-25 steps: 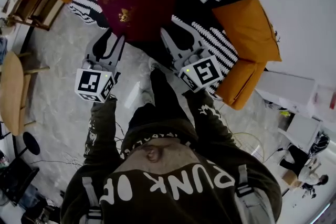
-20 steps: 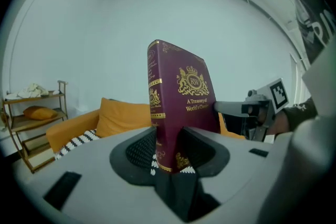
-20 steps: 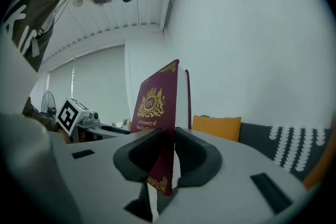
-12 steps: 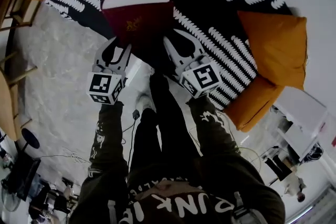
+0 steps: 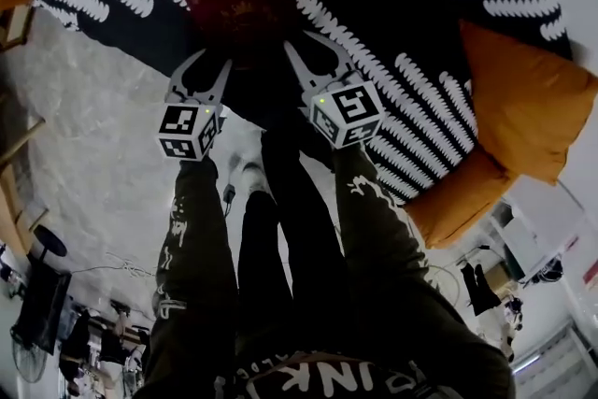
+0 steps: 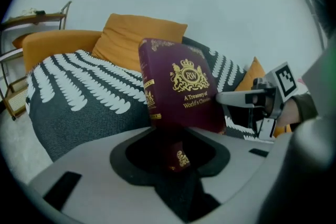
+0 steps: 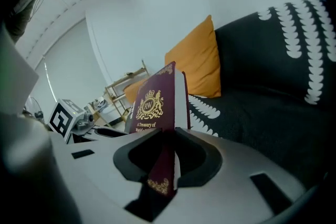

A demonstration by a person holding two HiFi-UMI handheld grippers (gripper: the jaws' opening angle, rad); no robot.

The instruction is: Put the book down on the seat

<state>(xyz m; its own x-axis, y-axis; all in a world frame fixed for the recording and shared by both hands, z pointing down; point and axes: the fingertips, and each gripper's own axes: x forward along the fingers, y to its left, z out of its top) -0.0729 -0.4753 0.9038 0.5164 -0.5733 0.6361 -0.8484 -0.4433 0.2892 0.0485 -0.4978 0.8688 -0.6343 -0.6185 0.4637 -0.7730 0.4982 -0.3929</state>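
Left gripper point(image 5: 217, 66) and right gripper point(image 5: 306, 53) each clamp a lower edge of the maroon book point(image 5: 241, 9), upright at top centre over the patterned seat point(image 5: 392, 0); lower both evenly, lay it flat, release only once supported.

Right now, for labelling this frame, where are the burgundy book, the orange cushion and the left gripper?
burgundy book point(image 6: 184, 86): left gripper view, on its front cover.
orange cushion point(image 5: 537, 107): head view, on its broad face.
left gripper point(image 5: 215, 63): head view, midway between its fingertips.

maroon book point(image 5: 241, 7) with gold crest, upright over the black-and-white patterned seat point(image 5: 392, 14).
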